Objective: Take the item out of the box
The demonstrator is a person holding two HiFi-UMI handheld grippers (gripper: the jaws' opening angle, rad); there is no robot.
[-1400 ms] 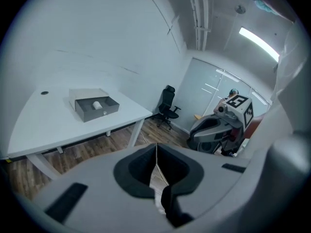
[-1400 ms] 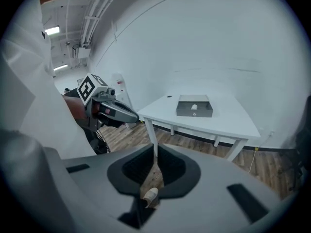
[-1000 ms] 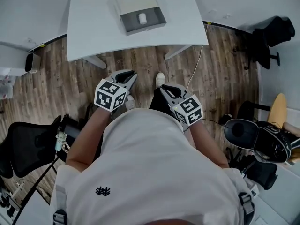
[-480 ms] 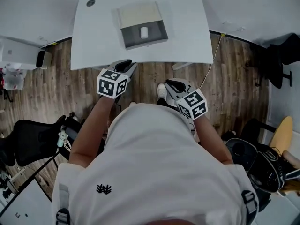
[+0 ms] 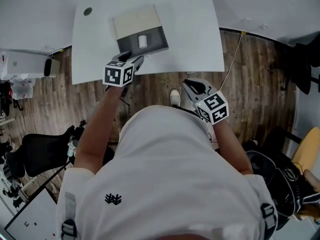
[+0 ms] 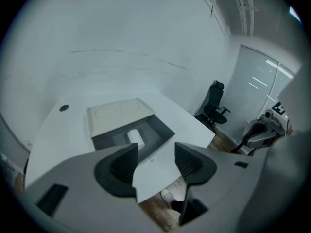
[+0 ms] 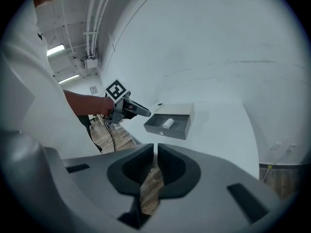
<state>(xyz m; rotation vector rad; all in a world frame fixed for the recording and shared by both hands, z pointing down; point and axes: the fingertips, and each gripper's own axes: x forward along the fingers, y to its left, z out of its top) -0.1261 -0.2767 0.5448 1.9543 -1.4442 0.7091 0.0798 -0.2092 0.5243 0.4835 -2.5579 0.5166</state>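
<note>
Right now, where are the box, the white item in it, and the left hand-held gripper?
box (image 5: 135, 21): head view, its pale top.
white item (image 5: 143, 41): head view, its middle.
left hand-held gripper (image 6: 155, 148): left gripper view, midway between its opening, empty jaws.

White tabletop (image 5: 192, 29); grey box (image 5: 156, 38) with cream top; white item (image 5: 143, 41). Black-and-white square markers pattern the left tool (image 5: 132, 58) and right tool (image 5: 192, 86). Brown wood-plank floor (image 5: 252, 89).
</note>
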